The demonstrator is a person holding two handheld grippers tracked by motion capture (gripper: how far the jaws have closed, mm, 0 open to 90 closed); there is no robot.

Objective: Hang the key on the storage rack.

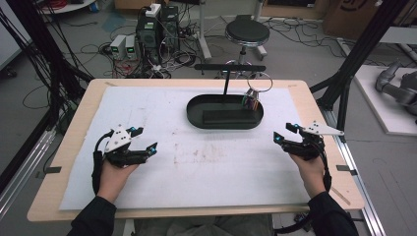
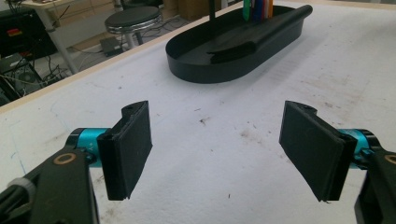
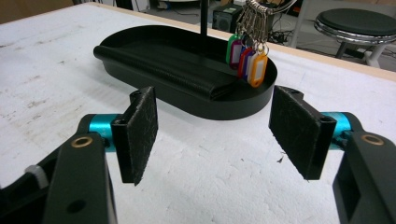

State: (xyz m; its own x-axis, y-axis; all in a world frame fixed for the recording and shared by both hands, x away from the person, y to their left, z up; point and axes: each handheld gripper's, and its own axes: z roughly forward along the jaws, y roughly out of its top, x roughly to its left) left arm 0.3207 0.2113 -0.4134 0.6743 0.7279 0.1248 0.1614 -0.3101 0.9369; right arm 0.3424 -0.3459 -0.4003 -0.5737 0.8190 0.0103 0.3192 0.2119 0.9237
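My left gripper rests low over the white foam table cover, jaws spread wide with nothing between them; its black pads face each other across bare cover. My right gripper sits at the opposite side of the cover, jaws likewise spread and empty. Both point toward the black oval metal tray, which lies between them toward the far edge of the table, well apart from either gripper. Inside the tray lies a flat black rectangular pad with a rolled edge. A thin black post rises from the tray. A bunch of coloured plastic key tags on metal rings hangs over the tray's right end.
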